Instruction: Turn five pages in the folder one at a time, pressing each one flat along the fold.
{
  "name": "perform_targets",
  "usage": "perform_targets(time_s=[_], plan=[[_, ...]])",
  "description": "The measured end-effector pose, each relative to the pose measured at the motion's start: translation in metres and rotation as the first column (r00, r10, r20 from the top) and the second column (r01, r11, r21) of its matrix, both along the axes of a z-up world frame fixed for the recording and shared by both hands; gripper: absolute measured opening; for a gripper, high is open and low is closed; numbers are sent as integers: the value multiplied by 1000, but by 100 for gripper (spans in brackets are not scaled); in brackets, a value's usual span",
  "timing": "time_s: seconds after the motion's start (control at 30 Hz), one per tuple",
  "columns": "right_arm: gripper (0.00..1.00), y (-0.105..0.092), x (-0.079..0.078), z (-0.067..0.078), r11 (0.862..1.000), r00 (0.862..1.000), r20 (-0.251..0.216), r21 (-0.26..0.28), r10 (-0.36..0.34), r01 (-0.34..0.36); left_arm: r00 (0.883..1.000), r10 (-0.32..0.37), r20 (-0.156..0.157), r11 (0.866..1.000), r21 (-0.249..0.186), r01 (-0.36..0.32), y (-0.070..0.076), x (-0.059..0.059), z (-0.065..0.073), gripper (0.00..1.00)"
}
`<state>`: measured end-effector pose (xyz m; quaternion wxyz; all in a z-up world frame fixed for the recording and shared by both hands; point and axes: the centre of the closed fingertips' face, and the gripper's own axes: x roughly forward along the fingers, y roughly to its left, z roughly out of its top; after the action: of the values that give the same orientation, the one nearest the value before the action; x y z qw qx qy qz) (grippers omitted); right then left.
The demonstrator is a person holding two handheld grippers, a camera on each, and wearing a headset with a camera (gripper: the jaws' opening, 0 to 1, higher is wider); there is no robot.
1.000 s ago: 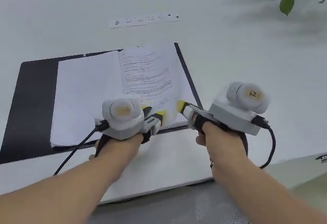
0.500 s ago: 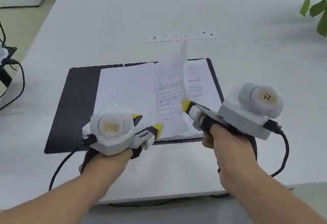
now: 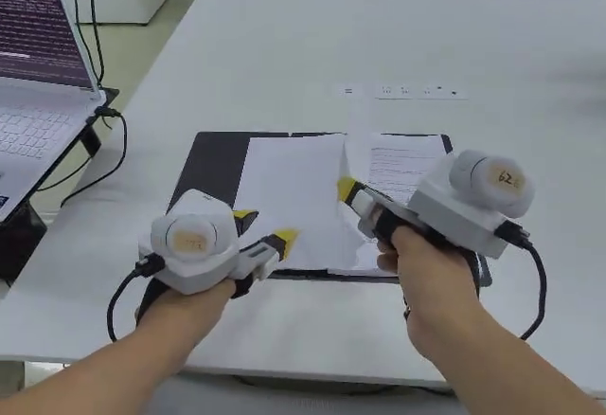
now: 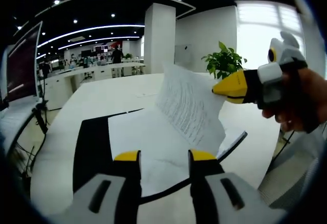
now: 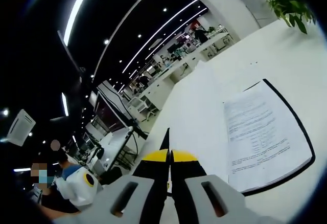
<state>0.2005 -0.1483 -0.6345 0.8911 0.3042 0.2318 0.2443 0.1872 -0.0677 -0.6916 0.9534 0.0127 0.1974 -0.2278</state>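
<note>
Left gripper (image 3: 265,227) spread and empty, right gripper (image 3: 347,189) pinching a page (image 3: 295,197) lifted over the open folder (image 3: 213,164).

From the head view, a laptop (image 3: 28,64) sits at the far left off the white table (image 3: 284,36); the left gripper hovers over the black folder's near edge, jaws apart, touching nothing, and the folder lies open and flat in the middle of the table with a printed sheet (image 3: 405,164) on its right side. That view gives the lifted page as a blank white back, while the left gripper view shows its printed face (image 4: 191,109), curved and standing up off the folder, its corner at the right gripper's yellow tip (image 4: 232,87). The right gripper view shows its own jaws pressed together on the page's near edge (image 5: 189,111), seen almost edge-on.
</note>
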Motion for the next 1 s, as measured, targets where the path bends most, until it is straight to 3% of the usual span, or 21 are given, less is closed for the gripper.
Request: perform_targets(time_s=[0.27, 0.5, 0.7, 0.8, 1.0], plan=[[0, 41, -2, -2, 997, 997, -3, -16, 78, -78, 998, 66, 17, 998, 5, -66, 37, -6, 8, 35], [0, 66, -3, -22, 990, 991, -47, -67, 124, -127, 993, 113, 22, 994, -1, -113, 62, -10, 12, 35], [0, 84, -4, -41, 980, 985, -76, -119, 154, -163, 992, 125, 35, 992, 2, -125, 70, -9, 22, 34], [0, 92, -4, -50, 974, 982, -87, -138, 168, -179, 988, 143, 51, 990, -21, -142, 76, -7, 29, 34], [0, 107, -6, -75, 952, 971, -118, -200, 210, -230, 987, 153, 59, 988, -40, -150, 81, -8, 38, 34]])
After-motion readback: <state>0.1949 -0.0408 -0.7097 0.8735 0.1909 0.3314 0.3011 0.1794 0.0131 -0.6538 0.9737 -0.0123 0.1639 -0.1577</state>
